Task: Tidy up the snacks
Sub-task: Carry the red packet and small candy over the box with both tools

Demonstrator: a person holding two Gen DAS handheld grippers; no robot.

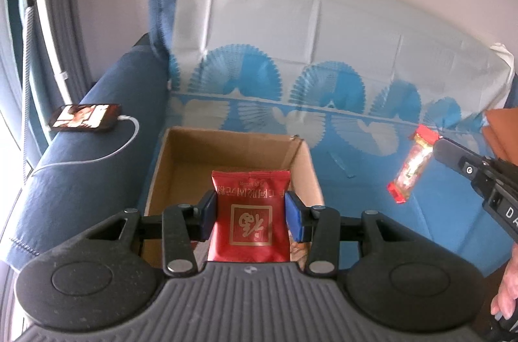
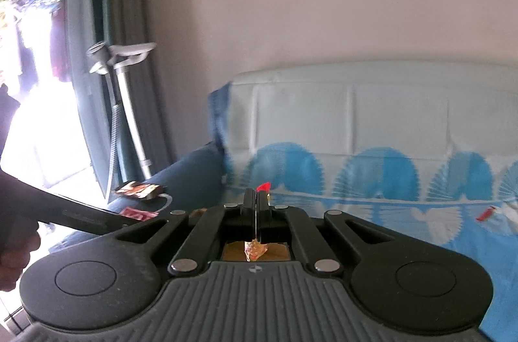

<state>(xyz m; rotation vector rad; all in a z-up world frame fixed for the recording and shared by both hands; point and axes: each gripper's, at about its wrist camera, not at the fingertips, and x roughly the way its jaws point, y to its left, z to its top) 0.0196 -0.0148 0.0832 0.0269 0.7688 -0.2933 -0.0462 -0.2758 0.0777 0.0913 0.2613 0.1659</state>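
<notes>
My left gripper (image 1: pixel 250 212) is shut on a red snack packet (image 1: pixel 249 212) with gold print, held above the open cardboard box (image 1: pixel 304 167) on the sofa seat. My right gripper (image 2: pixel 256 209) is shut on a thin red-ended candy bar (image 2: pixel 263 187); its wrapper also shows below the fingers. In the left wrist view that candy bar (image 1: pixel 412 164) hangs in the air right of the box, held by the right gripper's black fingers (image 1: pixel 453 154). Only bare cardboard shows in the visible part of the box.
A blue-and-white patterned cloth (image 1: pixel 323 57) covers the sofa back and seat. A phone (image 1: pixel 85 117) on a white charging cable lies on the dark blue armrest. A small red item (image 2: pixel 484 214) lies on the seat at right. A white stand (image 1: pixel 42 18) and curtain are at left.
</notes>
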